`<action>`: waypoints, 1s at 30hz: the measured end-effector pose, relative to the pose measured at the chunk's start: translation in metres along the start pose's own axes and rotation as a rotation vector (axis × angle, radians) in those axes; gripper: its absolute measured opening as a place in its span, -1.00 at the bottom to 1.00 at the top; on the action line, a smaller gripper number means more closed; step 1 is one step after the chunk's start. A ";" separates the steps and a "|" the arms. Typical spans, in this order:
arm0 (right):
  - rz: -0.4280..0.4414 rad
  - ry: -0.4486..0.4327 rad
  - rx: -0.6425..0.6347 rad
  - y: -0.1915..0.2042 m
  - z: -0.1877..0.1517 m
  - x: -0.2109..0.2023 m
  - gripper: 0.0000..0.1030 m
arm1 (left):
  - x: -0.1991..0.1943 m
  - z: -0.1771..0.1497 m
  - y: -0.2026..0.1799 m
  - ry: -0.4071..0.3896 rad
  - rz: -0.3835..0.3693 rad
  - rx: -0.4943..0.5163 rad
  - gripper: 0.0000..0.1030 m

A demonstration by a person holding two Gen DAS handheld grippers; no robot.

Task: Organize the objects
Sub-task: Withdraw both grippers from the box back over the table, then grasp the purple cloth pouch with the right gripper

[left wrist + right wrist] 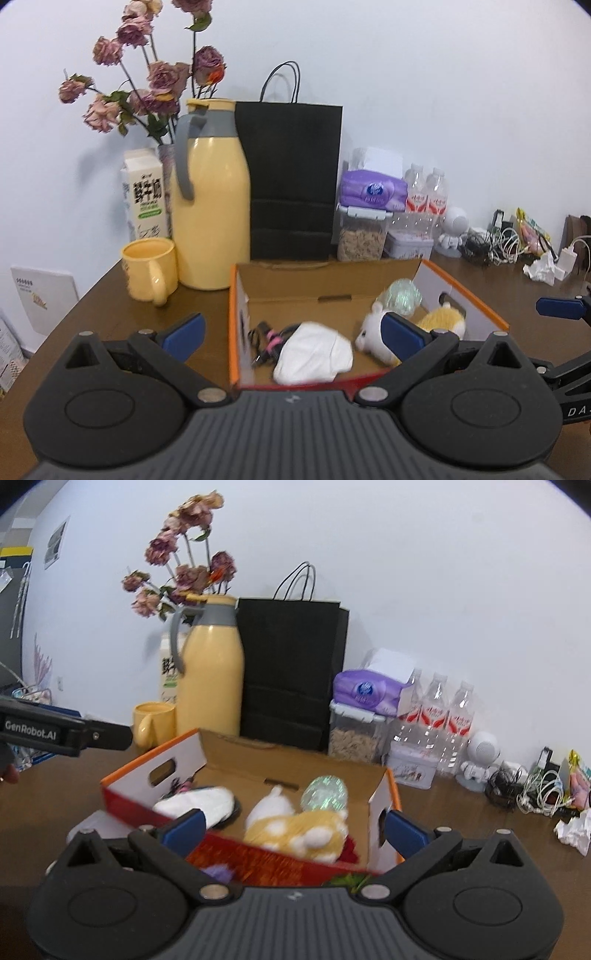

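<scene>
An open cardboard box with orange rims point(476, 295) point(155, 760) stands on the brown table. In it lie a white cloth point(314, 352) point(199, 803), a black and pink cord bundle point(267, 341), a yellow and white plush toy point(443, 319) point(299, 834) and a clear greenish ball point(400, 297) point(325, 792). My left gripper point(291, 334) is open and empty, just in front of the box's near wall. My right gripper point(293, 830) is open and empty over the box's near right corner. The right gripper's finger shows at the left wrist view's right edge point(561, 306).
Behind the box stand a yellow mug point(149, 267), a yellow thermos jug point(210, 199), a milk carton point(144, 195), dried roses point(147, 81), a black paper bag point(295, 177), a tissue pack point(373, 190) on a food container, water bottles point(439, 716), a white robot figure point(480, 758), cables point(532, 790).
</scene>
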State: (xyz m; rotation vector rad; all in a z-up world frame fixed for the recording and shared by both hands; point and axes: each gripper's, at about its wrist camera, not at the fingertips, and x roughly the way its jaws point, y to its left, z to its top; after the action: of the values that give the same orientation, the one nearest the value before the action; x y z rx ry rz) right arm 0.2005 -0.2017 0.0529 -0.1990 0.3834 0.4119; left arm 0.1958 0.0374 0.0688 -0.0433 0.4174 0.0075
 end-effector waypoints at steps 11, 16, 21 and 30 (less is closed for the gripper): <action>0.033 0.049 -0.024 0.042 -0.021 -0.032 1.00 | -0.049 -0.034 0.026 0.050 0.053 0.009 1.00; 0.053 0.068 -0.061 0.062 -0.022 -0.035 1.00 | -0.067 -0.043 0.040 0.056 0.069 -0.008 1.00; 0.071 0.142 -0.100 0.080 -0.032 -0.018 1.00 | -0.081 -0.053 0.049 0.062 0.068 -0.016 1.00; 0.044 0.235 -0.149 0.092 -0.058 0.009 1.00 | -0.085 -0.074 0.060 0.118 0.054 -0.023 1.00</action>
State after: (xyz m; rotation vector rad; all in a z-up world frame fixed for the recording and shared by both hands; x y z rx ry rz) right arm 0.1500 -0.1312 -0.0137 -0.3864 0.5891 0.4626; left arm 0.0874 0.0945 0.0326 -0.0554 0.5360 0.0632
